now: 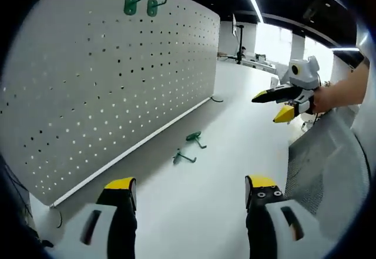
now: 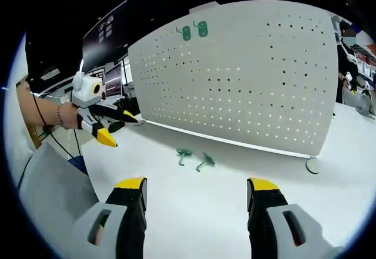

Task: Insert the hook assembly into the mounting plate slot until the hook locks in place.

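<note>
Pegboard [image 1: 106, 77]: white, patterned with a regular grid of small dark holes.
Mounted hooks [image 1: 141, 4]: 2, green, near the top edge of the pegboard.
Loose hooks [image 1: 189, 147]: 2, green, on the table.
Table [image 1: 194, 212]: plain white.
Left claw [image 1: 191, 189]: black with yellow tips.
Right claw [image 2: 197, 189]: black with yellow tips.

The left gripper [image 1: 191, 191] has its 2 yellow-tipped jaws spread wide with nothing between them. The right gripper [image 2: 197, 193] is likewise spread and bare. Each is held aloft by a hand [image 1: 326, 98], with its forearm showing.
</note>
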Demonstrator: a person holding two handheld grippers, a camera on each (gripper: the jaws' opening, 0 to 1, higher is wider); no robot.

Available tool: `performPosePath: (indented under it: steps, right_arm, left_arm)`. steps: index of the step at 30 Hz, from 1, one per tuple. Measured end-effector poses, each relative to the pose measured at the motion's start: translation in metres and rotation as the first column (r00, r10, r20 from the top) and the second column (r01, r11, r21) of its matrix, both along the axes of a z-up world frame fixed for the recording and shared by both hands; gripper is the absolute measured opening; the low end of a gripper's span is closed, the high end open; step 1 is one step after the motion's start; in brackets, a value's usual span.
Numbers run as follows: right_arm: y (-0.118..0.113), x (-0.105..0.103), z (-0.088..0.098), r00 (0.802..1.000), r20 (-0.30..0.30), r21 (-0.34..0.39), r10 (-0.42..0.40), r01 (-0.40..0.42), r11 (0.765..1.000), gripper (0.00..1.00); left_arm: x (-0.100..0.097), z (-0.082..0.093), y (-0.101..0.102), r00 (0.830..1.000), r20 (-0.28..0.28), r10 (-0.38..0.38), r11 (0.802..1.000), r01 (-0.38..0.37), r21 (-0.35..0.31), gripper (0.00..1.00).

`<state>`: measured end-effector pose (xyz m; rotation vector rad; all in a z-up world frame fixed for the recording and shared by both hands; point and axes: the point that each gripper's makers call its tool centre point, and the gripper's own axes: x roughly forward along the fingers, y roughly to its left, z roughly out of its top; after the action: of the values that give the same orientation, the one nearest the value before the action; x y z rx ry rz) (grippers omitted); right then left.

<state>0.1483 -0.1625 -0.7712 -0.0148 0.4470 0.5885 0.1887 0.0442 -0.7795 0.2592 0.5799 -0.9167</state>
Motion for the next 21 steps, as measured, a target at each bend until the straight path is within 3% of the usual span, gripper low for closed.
performPosePath:
  steps: [12,21]
  right_arm:
    - [0.0,-0.002,-0.002,1.0,-0.009,-0.009,0.006,-0.006,1.0,0.67]
    - [0.001,-0.004,-0.002,1.0,-0.014,-0.015,0.016,-0.016,1.0,0.67]
  left_arm:
    - [0.02,-0.013,-0.005,0.994,-0.013,-0.104,0.991,0.105,0.088,0.77]
    - [0.024,-0.029,-0.011,0.984,-0.047,-0.173,0.973,0.178,0.149,0.77]
